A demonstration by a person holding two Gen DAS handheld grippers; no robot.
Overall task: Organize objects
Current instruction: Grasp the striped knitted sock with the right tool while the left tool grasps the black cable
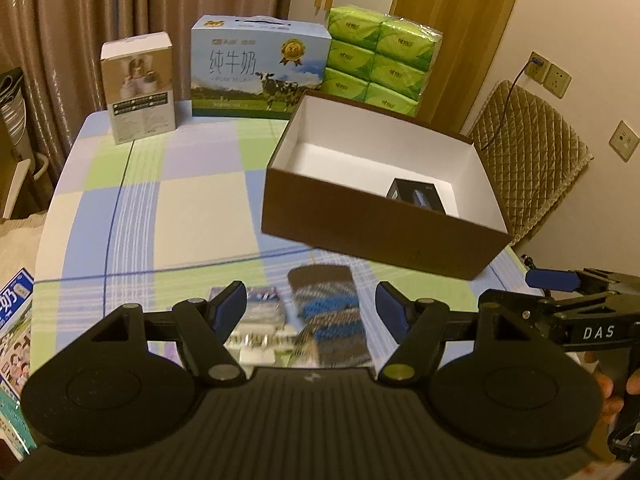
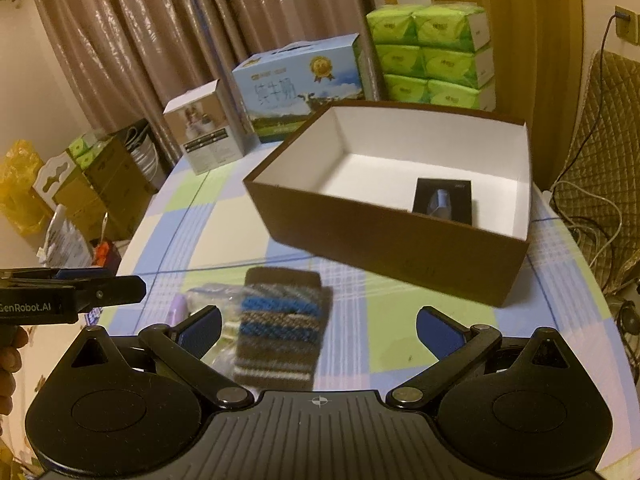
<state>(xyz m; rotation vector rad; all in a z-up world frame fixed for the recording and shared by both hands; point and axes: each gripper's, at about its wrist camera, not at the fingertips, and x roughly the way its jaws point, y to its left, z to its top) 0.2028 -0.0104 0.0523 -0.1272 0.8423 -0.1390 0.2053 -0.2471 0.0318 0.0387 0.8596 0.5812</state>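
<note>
While both grippers hover over a desk (image 1: 132, 208) covered in a pastel checked cloth, each wrist view catches the other tool. The left gripper (image 1: 310, 306) holds its blue-padded jaws apart with nothing between them; the right gripper (image 2: 318, 330) also stands open and empty. Just ahead of and below both lies a striped knitted pouch (image 1: 328, 312) in brown, blue and grey, soft and ribbed, touching a crinkled clear-wrapped packet (image 1: 262, 320) on its left. Beyond them sits an open rectangular cardboard box (image 1: 360, 220), brown outside and white inside, with a small black carton (image 2: 442, 200) lying on its floor at the near right corner. At the far edge stand a small white product box (image 1: 138, 84), a glossy blue milk carton case (image 1: 260, 68) and a shrink-wrapped block of green tissue packs (image 1: 380, 56). Only the right wrist view shows stacked cartons and a yellow plastic bag (image 2: 20, 188) off to the left; only the left view shows a printed leaflet (image 1: 14, 356) at its left.
</note>
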